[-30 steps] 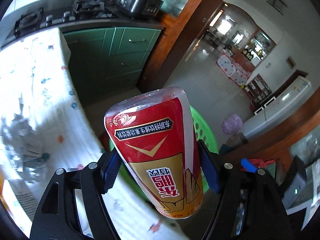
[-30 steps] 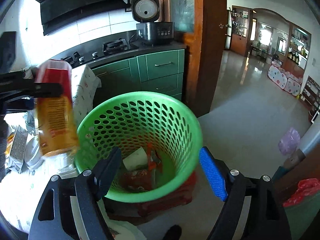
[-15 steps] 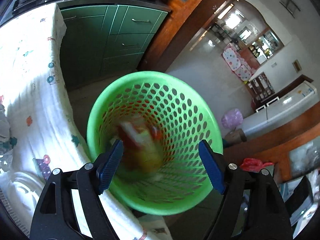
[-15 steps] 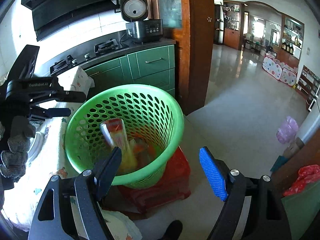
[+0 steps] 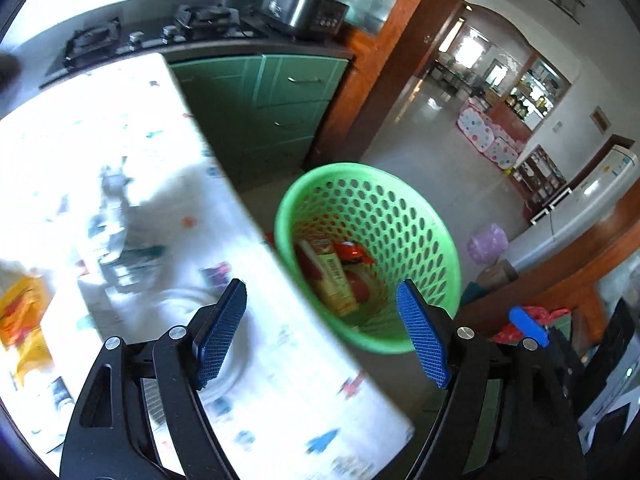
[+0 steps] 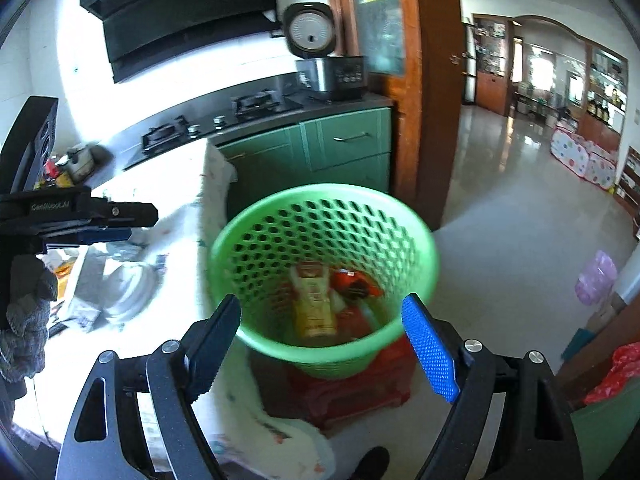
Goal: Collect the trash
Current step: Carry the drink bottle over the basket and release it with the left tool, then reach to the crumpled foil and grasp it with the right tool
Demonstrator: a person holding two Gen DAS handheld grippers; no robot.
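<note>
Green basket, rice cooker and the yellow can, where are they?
green basket (image 6: 420, 236): right wrist view, on its rim.
rice cooker (image 6: 332, 74): right wrist view, on its body.
yellow can (image 6: 314, 308): right wrist view, on its side.

The green basket is perforated plastic, the printed cloth over the counter looks soft and matt, the floor is glossy tile, and the door frame is varnished wood.

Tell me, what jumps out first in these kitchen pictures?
The bright green basket on the floor beside the cloth-covered table, with a red and gold can lying inside among other red wrappers. Both tongs, left and right, hang above it with nothing between them; the right one's jaws are opening.
</note>
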